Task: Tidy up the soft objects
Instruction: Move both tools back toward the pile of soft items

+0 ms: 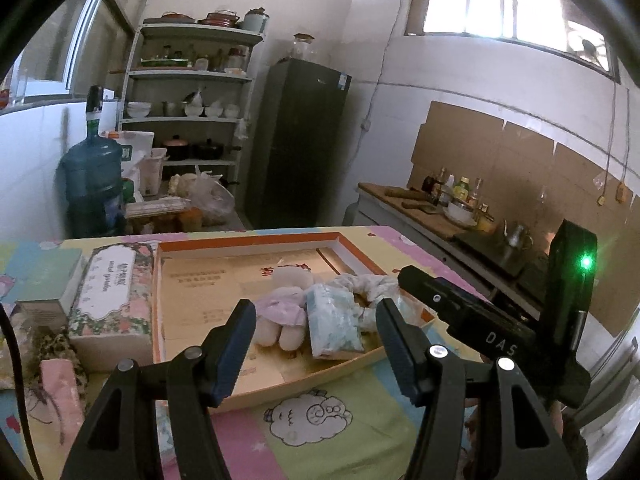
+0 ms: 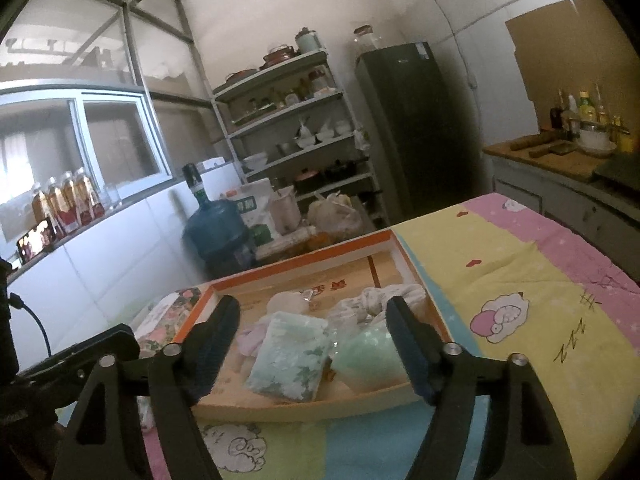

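White walls enclose a small kitchen. Straight ahead beyond the fingertips stands a dark refrigerator [image 1: 298, 140], and to the left of the fingers a white shelf rack [image 1: 188, 96] holds bowls, pots and jars. A blue water jug [image 1: 94, 184] sits lower left. Right of the fingers runs a counter [image 1: 424, 216] with bottles, backed by cardboard sheets [image 1: 520, 168]. A barred window [image 1: 504, 4] above admits daylight.
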